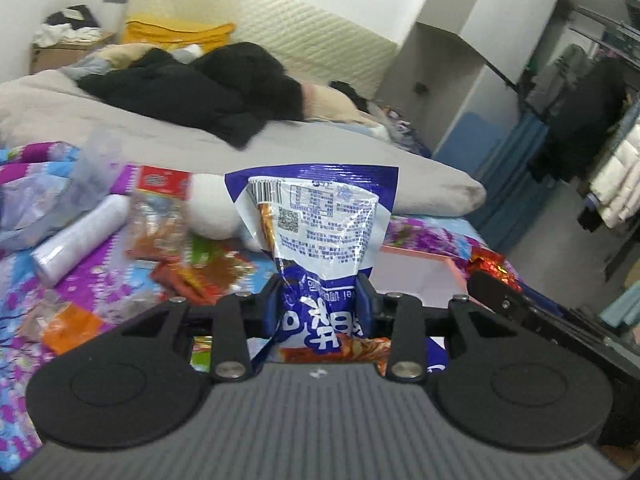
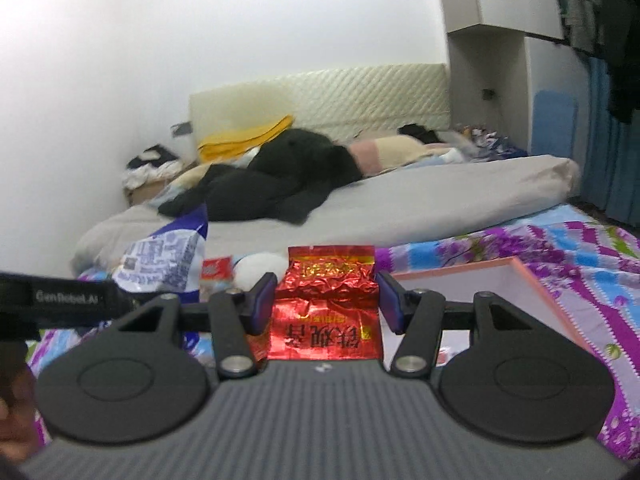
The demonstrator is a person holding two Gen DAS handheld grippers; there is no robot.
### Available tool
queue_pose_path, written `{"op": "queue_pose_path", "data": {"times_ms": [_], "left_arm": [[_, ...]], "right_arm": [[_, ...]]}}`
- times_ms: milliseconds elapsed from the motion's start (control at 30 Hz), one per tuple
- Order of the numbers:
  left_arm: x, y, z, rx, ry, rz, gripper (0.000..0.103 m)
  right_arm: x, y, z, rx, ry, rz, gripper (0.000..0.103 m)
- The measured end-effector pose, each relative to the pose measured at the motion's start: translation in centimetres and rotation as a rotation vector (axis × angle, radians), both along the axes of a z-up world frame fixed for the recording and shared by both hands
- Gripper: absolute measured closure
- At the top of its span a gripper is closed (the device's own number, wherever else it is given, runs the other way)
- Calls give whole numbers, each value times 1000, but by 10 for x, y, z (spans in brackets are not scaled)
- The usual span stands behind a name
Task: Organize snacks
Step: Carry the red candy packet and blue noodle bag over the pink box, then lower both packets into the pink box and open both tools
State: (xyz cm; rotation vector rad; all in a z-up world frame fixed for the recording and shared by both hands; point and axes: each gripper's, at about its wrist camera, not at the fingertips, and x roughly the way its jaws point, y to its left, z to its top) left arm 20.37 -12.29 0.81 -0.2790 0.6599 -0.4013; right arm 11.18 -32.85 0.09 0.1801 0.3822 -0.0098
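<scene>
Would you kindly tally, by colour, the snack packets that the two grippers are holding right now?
Blue and white bag: 1, in the left gripper
Red foil packet: 1, in the right gripper
Total: 2

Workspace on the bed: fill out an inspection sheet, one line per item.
Surface: floral bedsheet, grey quilt behind.
Job's things: blue-and-white snack bag and red foil tea packet, both lifted; pink-rimmed box lying open.
Clutter: loose snack packets, white roll, black clothing.
Grippers: left gripper clamps the snack bag; right gripper clamps the tea packet.
Cables: nothing seen.
Surroundings: padded headboard, hanging clothes.
</scene>
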Motion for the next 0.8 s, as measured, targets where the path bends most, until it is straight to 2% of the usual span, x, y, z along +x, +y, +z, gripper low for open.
{"op": "queue_pose_path", "data": {"times_ms": [233,567,800], "left_arm": [[20,-64,-18,34,53,-89,61],[69,-137,-85,129,190,-193,61],[100,-165,-117,191,230,-213,65]], "right_arm": [[9,-42,-16,4,40,-71,46],[43,-99,-82,31,228,-130,46],[68,-124,-130,46,342,-133,46]]}}
